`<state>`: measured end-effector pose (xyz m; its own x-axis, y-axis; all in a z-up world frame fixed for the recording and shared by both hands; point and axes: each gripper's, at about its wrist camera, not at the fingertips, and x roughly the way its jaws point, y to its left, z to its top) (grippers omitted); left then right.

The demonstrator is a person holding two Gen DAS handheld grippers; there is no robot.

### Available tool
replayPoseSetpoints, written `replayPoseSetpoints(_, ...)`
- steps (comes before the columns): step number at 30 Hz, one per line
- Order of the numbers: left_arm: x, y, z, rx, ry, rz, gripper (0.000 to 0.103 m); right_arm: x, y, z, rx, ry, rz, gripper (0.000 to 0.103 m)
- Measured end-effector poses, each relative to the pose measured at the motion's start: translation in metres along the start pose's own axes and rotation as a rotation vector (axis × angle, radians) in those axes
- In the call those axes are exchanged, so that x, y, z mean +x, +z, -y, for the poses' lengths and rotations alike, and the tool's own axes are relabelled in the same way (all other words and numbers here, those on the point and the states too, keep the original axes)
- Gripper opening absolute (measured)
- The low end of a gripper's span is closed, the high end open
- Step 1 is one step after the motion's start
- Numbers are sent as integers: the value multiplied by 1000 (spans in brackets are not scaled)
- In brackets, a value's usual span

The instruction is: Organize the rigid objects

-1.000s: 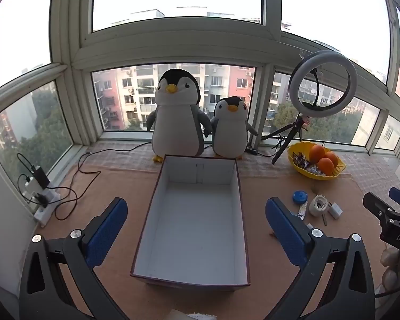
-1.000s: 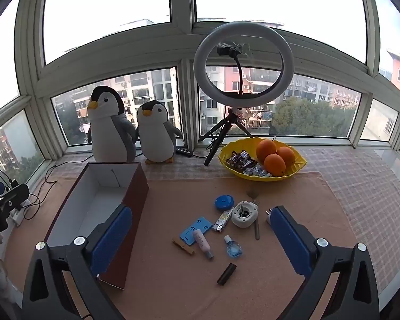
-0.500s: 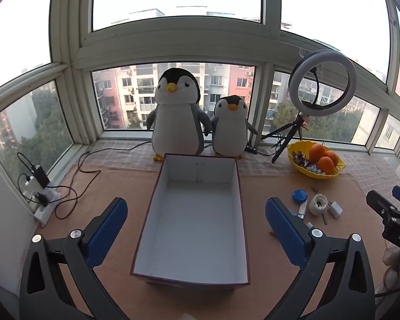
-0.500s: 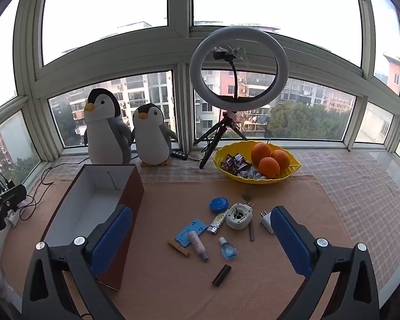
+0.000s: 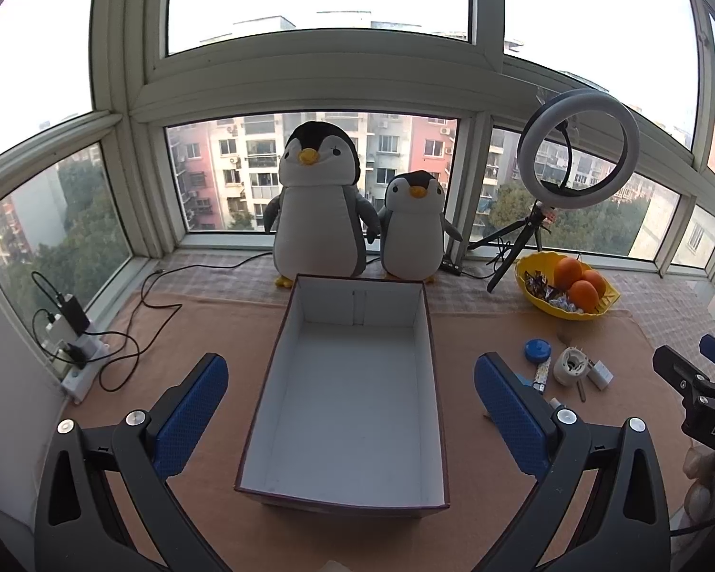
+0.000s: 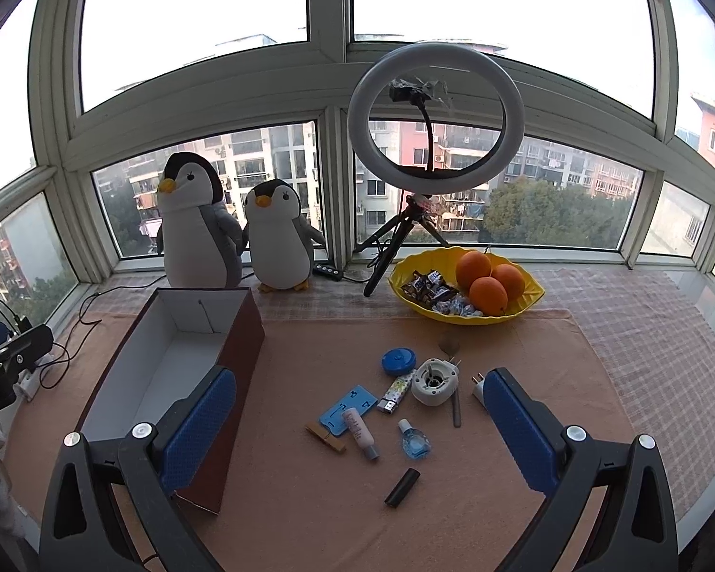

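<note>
While the left tool (image 5: 350, 410) hangs wide open and empty over the empty box (image 5: 352, 400), the right tool (image 6: 357, 424), equally spread and empty, should drop squarely over one small item, perhaps the white tube (image 6: 360, 433), on the worktop (image 6: 524, 343).

Box (image 5: 352, 381): on the mat (image 6: 310, 500), open top, left of the small items.
Two penguin toys (image 5: 317, 209): behind the box, against the window.
Ring light (image 6: 434, 114): on a tripod, right of the penguins, behind the fruit bowl (image 6: 524, 307).
Small items: on the mat before the bowl; round case (image 6: 397, 361) rearmost, tube (image 6: 360, 433), small bottle (image 6: 413, 443), clothes peg (image 6: 325, 437) and dark stick (image 6: 402, 487) nearest.
Power strip (image 5: 78, 357): left of the mat, beside the window.
</note>
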<state>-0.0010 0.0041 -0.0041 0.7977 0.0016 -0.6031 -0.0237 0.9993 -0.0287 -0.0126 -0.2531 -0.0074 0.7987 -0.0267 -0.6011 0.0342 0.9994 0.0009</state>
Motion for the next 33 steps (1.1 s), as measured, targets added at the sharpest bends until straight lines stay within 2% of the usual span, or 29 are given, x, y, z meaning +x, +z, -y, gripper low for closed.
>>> replayPoseSetpoints(33,3,-3,1,0,0,-8,103,3,-1,-3,-6,13,-21,102)
